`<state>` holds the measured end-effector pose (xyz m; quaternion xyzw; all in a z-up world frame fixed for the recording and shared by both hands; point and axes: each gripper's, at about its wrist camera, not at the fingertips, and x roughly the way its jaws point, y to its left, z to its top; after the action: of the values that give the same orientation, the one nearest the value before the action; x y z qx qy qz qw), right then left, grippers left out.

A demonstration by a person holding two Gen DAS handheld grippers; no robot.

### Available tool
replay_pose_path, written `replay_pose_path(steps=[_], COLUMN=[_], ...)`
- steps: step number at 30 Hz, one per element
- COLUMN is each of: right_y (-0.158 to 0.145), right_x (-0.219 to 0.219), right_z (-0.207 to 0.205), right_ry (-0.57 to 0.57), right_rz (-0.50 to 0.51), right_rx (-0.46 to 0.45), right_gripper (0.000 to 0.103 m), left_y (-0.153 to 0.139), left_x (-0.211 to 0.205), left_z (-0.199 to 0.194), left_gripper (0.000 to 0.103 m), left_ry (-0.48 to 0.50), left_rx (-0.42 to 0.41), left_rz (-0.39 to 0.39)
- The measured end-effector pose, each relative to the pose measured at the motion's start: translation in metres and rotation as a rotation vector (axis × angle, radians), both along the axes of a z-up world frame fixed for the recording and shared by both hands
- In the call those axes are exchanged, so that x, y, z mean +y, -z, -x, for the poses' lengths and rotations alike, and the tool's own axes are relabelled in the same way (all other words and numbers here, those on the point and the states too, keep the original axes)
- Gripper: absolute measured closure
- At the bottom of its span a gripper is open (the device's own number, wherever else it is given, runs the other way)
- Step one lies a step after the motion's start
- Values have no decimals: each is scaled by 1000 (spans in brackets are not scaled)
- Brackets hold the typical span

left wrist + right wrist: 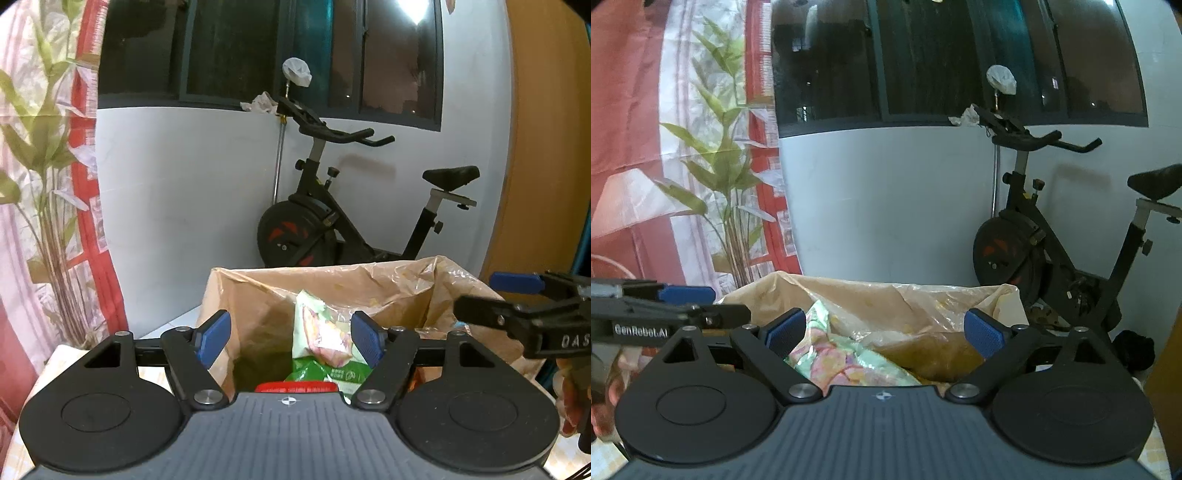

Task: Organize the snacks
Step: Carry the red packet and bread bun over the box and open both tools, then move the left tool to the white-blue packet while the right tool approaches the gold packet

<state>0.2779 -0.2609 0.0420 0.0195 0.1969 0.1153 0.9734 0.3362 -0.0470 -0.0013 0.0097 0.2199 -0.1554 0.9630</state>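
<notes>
A cardboard box lined with a clear plastic bag (369, 284) stands in front of me and also shows in the right wrist view (886, 299). Inside lie a pale green and pink snack packet (321, 328), which also shows in the right wrist view (842, 365), a green packet (325, 374) and a red lid (295, 387). My left gripper (290, 341) is open and empty above the box's near edge. My right gripper (884, 332) is open and empty above the box; it shows at the right of the left wrist view (524, 299).
A black exercise bike (351, 214) stands behind the box against a white wall under a dark window. A red and pink curtain with a leaf print (48, 184) hangs at the left. A wooden door (543, 147) is at the right.
</notes>
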Motion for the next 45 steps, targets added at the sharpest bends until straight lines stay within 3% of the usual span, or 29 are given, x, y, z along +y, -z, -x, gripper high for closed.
replay_pose_path(steps=[12, 19, 27, 32, 41, 45], right_y=[10, 28, 56, 82, 153, 172], right_x=[3, -1, -1, 0, -5, 1], right_z=[71, 110, 135, 140, 125, 121], right_ry=[-26, -52, -62, -71, -38, -82], right_rz=[-22, -53, 15, 60, 169, 230], right_rx=[-48, -88, -76, -17, 223, 269], right_gripper=[8, 9, 10, 13, 23, 23], left_y=[9, 40, 84, 101, 121, 123], left_x=[26, 28, 24, 23, 29, 30], left_z=[67, 99, 109, 108, 111, 107], left_gripper=[29, 29, 29, 29, 29, 29], left_ry=[-7, -26, -75, -89, -123, -133], left_rx=[3, 25, 128, 167, 224, 234], left_rz=[76, 116, 92, 53, 28, 26])
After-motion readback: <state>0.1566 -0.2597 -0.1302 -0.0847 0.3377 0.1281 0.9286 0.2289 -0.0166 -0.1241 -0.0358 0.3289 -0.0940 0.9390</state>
